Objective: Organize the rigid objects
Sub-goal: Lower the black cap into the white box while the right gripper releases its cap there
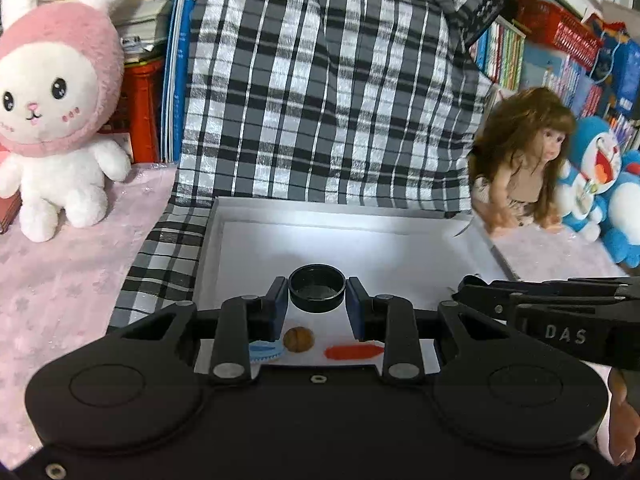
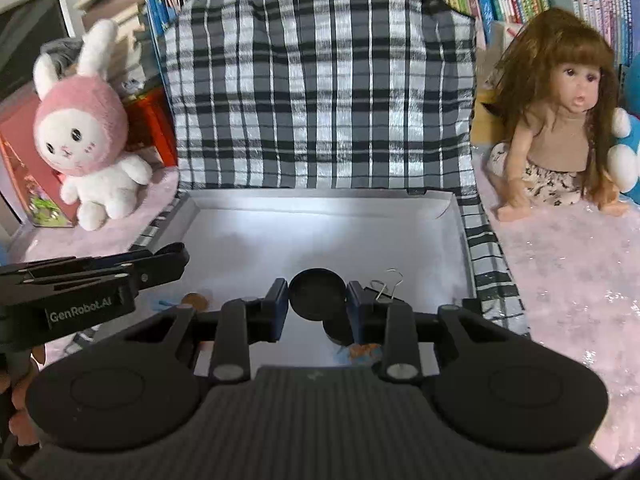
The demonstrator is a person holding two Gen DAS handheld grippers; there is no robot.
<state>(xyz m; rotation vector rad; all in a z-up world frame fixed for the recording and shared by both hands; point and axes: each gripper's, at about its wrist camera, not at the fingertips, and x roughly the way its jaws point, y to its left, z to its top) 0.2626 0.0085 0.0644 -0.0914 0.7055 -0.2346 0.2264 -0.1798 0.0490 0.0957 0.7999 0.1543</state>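
Note:
My left gripper [image 1: 317,295] is shut on a small black round cup [image 1: 317,289], held open side up over the white tray [image 1: 224,216]. Below it on the tray lie a walnut [image 1: 298,339], a blue comb-like piece [image 1: 265,351] and a red piece [image 1: 352,352]. My right gripper [image 2: 317,295] is shut on a black round lid [image 2: 317,294], held on edge above the tray [image 2: 452,216]. A binder clip [image 2: 385,289] and another black round piece [image 2: 339,332] lie under it. The walnut [image 2: 195,301] shows at left.
The tray sits on a black-and-white checked bag [image 1: 320,92]. A pink rabbit plush [image 1: 52,120] sits left, a long-haired doll [image 2: 560,128] and a blue plush [image 1: 600,184] right, on pink cloth. Books stand behind. Each gripper shows in the other's view [image 1: 560,312] [image 2: 92,284].

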